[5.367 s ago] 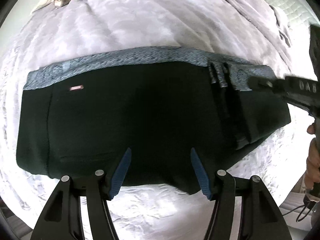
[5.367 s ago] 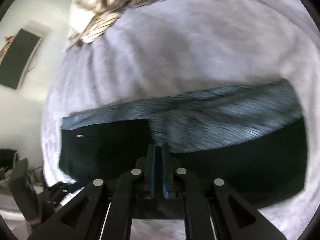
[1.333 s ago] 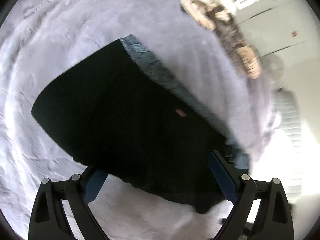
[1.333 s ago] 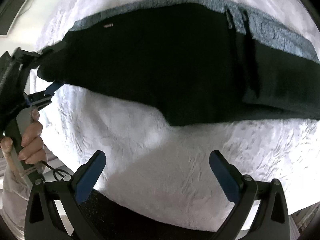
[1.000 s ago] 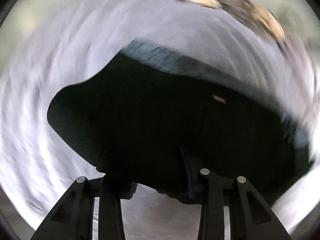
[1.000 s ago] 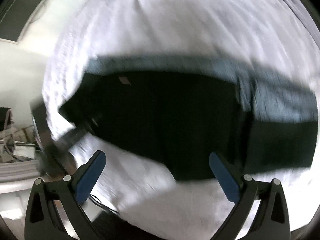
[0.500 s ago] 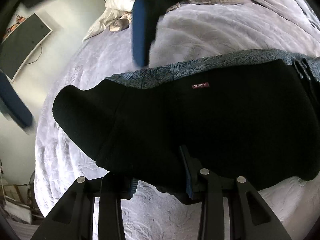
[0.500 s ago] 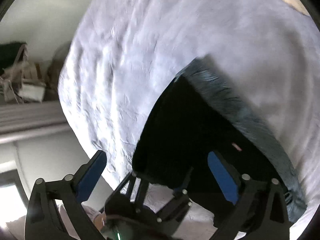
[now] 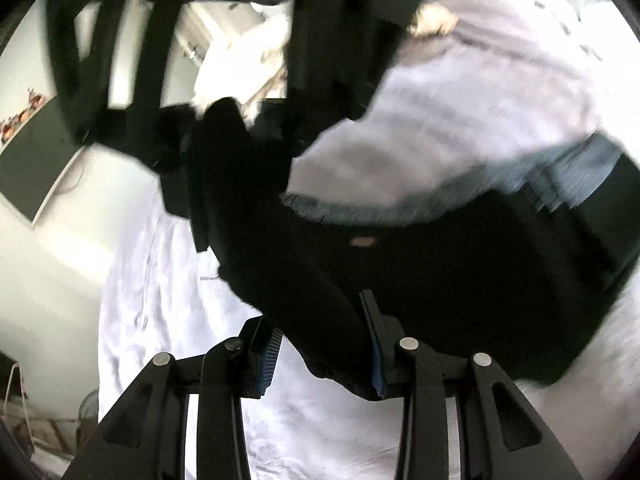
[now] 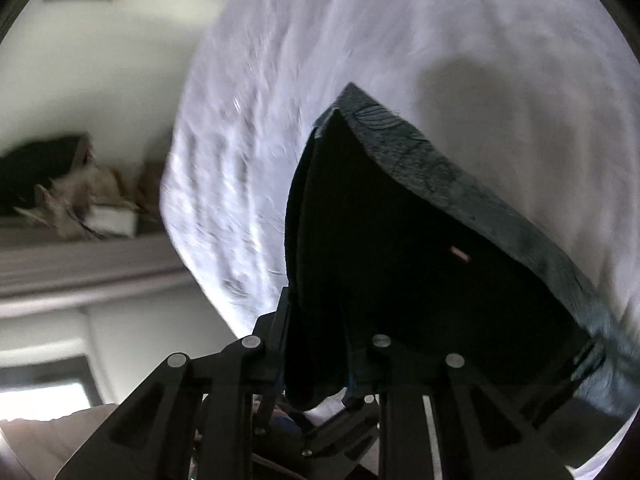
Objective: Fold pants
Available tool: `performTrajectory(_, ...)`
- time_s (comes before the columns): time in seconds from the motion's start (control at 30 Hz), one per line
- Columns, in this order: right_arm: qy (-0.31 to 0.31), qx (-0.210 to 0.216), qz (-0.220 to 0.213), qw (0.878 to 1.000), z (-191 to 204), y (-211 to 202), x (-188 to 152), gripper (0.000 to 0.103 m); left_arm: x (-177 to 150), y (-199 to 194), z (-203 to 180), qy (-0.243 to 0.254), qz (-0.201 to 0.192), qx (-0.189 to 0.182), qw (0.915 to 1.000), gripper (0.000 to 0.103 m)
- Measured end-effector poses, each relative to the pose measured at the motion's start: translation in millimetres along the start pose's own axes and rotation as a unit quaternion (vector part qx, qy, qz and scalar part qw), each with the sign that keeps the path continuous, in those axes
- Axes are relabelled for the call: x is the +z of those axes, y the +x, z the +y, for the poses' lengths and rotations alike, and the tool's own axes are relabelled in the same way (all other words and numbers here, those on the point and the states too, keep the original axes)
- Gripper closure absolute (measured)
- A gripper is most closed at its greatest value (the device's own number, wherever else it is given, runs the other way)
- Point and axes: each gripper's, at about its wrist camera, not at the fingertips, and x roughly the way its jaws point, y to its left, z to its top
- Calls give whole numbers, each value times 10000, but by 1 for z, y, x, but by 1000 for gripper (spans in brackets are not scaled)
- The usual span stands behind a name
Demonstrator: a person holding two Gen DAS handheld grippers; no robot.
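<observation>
Folded black pants with a blue-grey patterned waistband lie on a pale lilac bedspread. My left gripper is shut on their near edge, and the cloth bunches up between its blue pads. In the left wrist view my right gripper looms blurred at the upper left, on the pants' far corner. In the right wrist view that corner of the pants runs down between the fingers of the right gripper, whose jaws are closing and pinch the cloth. The held end of the pants is raised off the bed.
A dark flat screen hangs on the white wall at the left. Pale bedding or clothes lie at the head of the bed. A cluttered shelf runs beside the bed. A light sleeve shows at the lower left.
My right gripper, wide open half a second ago, has come over the pants' end and closed on its corner. The left gripper has lifted its edge, and that end has come up off the bed.
</observation>
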Motion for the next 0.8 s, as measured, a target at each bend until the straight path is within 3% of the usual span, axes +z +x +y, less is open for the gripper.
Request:
performTrajectory(0.17,389,534,-1008,9927,-45,-83,-57,81,42,-43,-40,209,-543,-412,9975,65)
performTrajectory(0.4,1109,787,-2142,9673,-137,-164,-150,81,91,-75,-135,796,-945,-1084,9864,65)
performTrajectory(0.63,2192,905,-2630,9352,-247,-163,-244,81,87,-71,-253,1614,-806,-1486,9723,65)
performTrajectory(0.8,2894,829,-2547,9190,-326,-130,-282,81,70,-39,-309,1954,-249,-1644,9665,65)
